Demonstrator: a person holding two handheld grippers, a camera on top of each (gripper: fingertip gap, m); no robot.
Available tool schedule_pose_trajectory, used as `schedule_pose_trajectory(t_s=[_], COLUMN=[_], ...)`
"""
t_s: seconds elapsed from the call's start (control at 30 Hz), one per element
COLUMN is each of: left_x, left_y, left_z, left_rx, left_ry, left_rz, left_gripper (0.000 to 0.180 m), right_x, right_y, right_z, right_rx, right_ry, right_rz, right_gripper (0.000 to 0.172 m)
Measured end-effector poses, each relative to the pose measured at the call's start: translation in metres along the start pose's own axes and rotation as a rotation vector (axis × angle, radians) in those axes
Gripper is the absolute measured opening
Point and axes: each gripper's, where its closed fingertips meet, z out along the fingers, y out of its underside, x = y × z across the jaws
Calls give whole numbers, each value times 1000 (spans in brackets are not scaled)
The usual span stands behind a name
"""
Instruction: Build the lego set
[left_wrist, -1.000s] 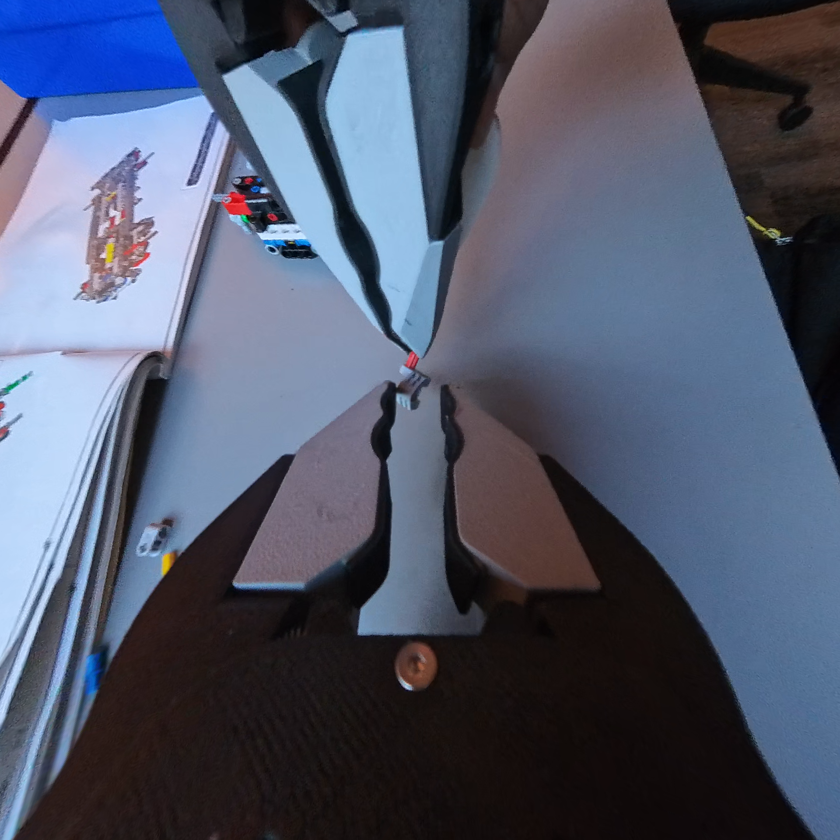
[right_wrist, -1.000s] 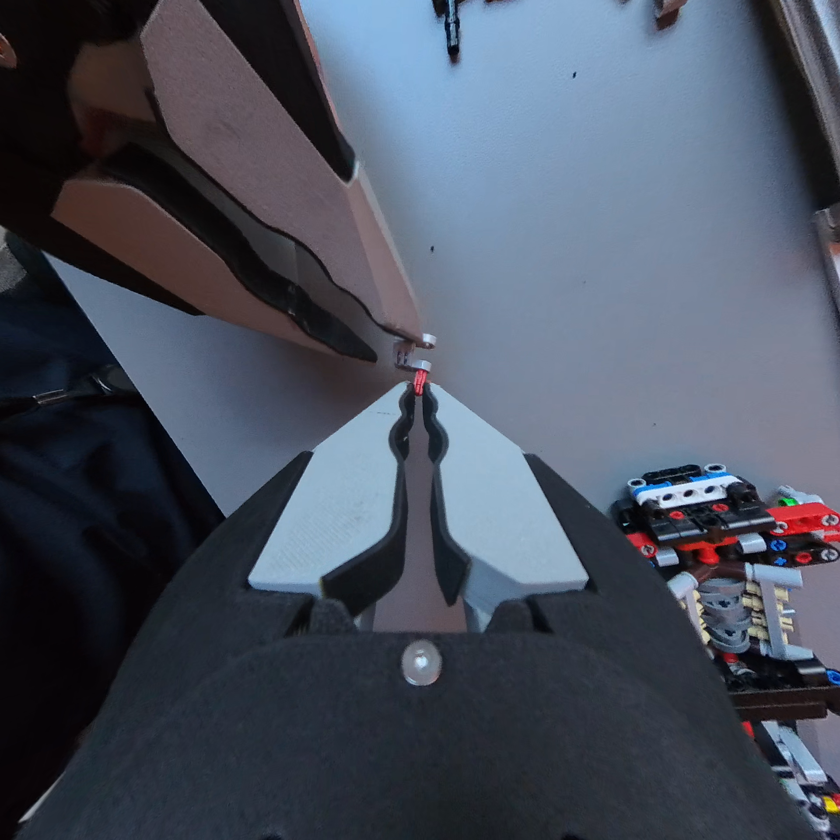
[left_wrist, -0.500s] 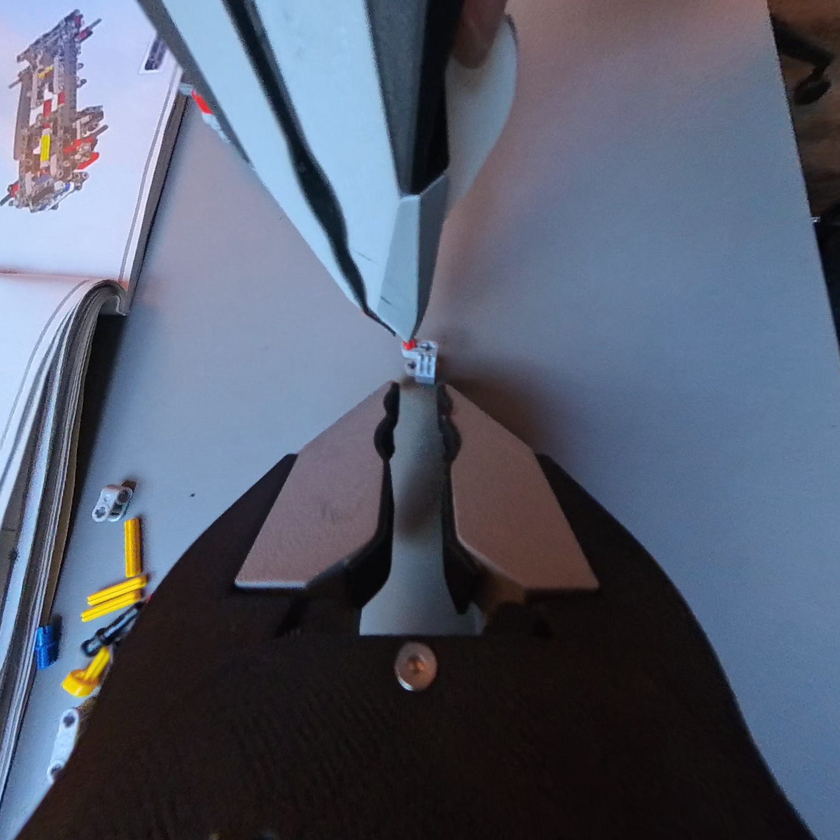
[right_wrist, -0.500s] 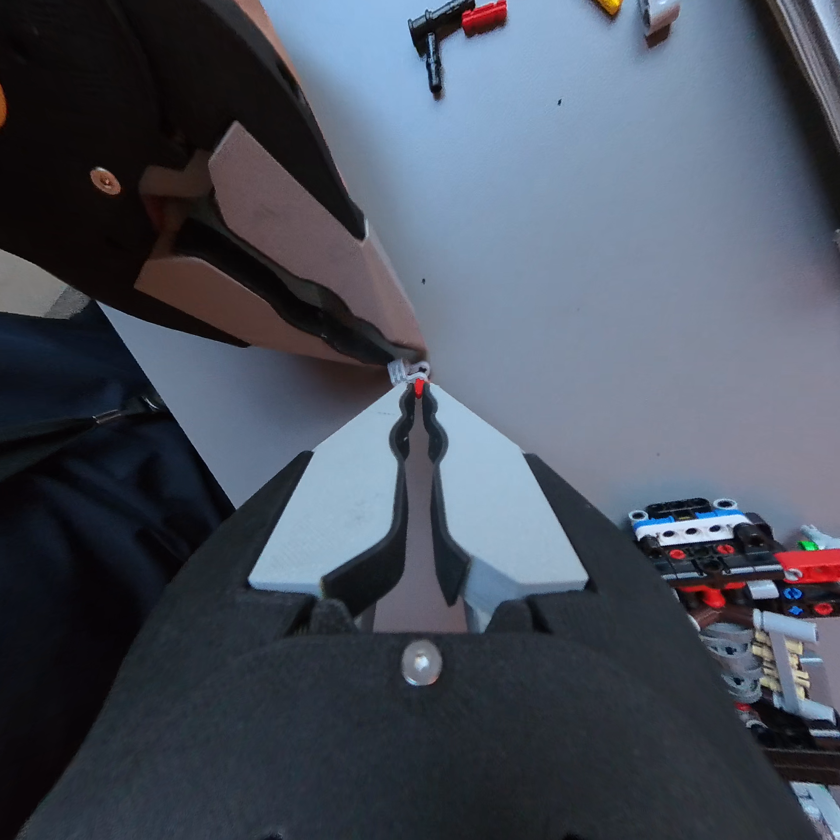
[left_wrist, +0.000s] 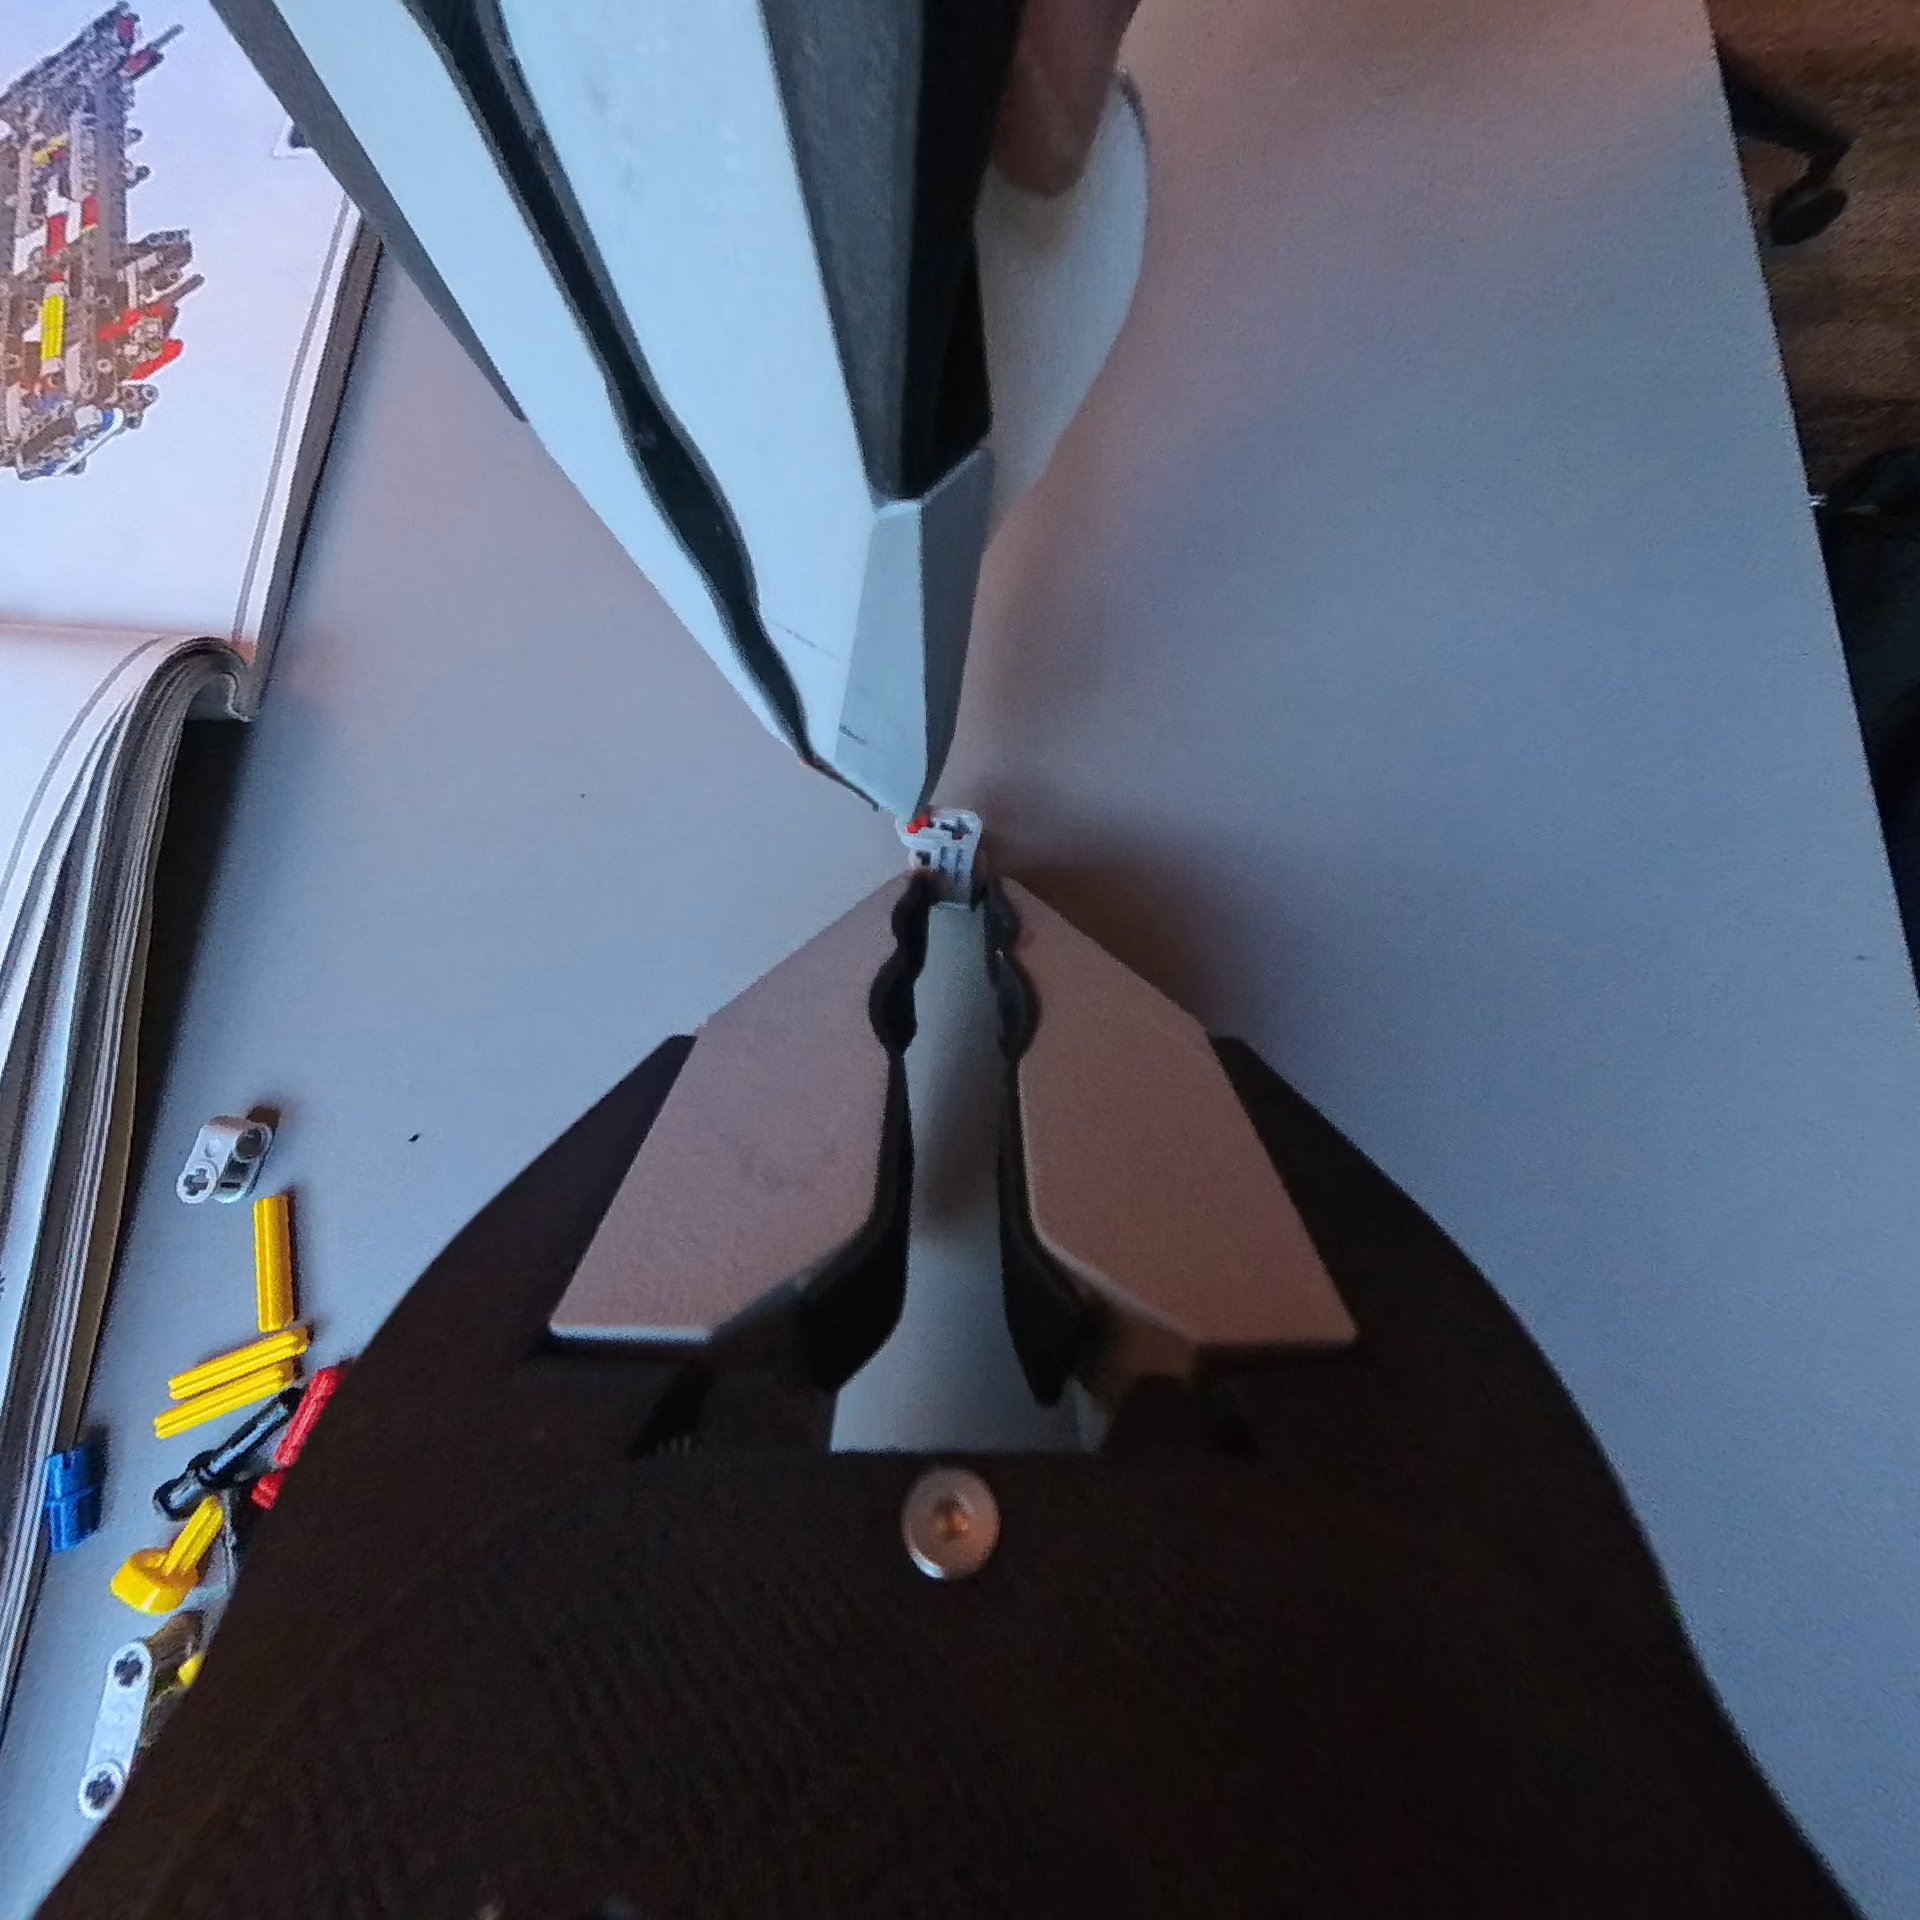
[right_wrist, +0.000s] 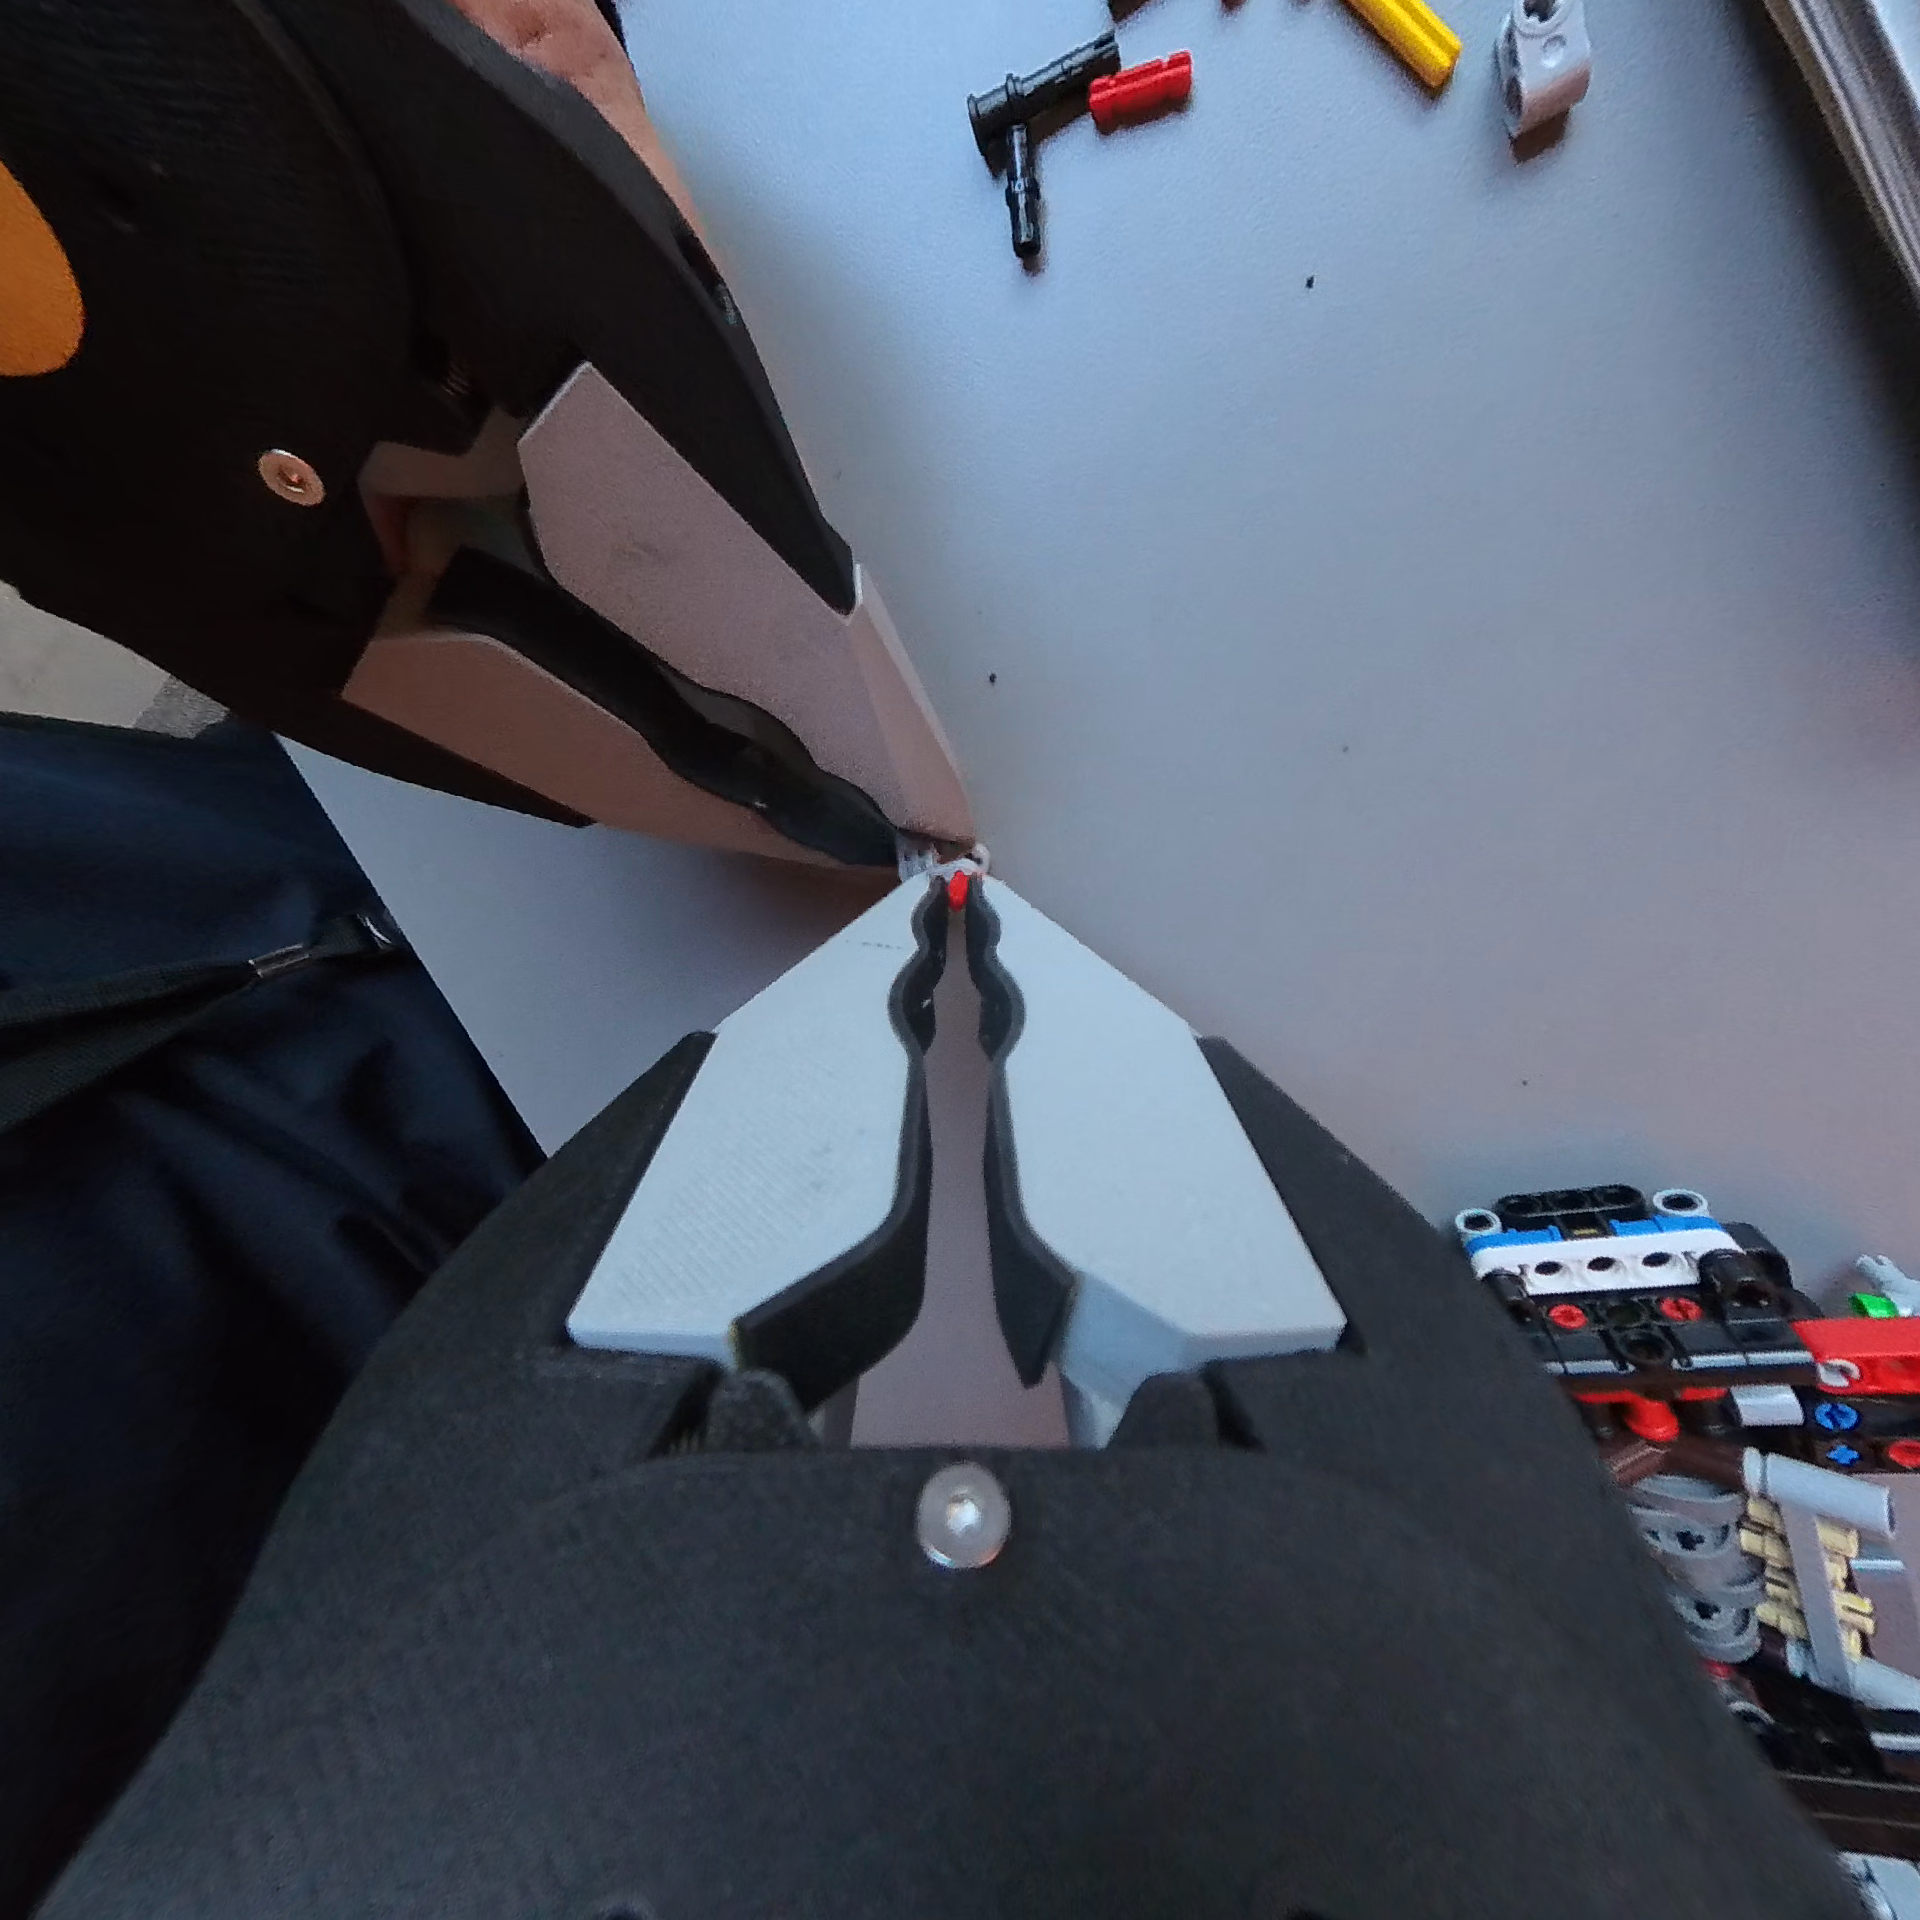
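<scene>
Your left gripper (left_wrist: 951, 883) pinches the grey connector (left_wrist: 943, 844) mid-frame; your right gripper (right_wrist: 958, 896), pinching the red pin (right_wrist: 957, 889), meets it tip-to-tip.

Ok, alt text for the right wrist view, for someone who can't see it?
The right gripper pinches a small red pin against a light grey connector held by the left gripper, above a grey table. A part-built brick model sits lower right.

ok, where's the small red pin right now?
The red pin is pinched at the tips of the right gripper, centre of the right wrist view, its end pushed into the light grey connector that the left gripper holds above the table.
</scene>
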Motion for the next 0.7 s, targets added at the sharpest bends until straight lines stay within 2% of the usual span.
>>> schedule_pose_trajectory(t_s=[0.5, 0.63, 0.7], left_x=[-2, -5, -8], left_y=[1, 3, 4], left_z=[-1, -6, -10], left_rx=[-5, -10, -6], left_ry=[3, 2, -3], left_rz=[-13, -16, -20], left_gripper=[21, 31, 32], right_x=[0, 1, -1], right_y=[-4, -9, -14], right_z=[-6, -21, -32], right_rx=[54, 127, 217], right_ry=[0, 1, -10], right_rz=[0, 6, -4], right_gripper=[3, 6, 9])
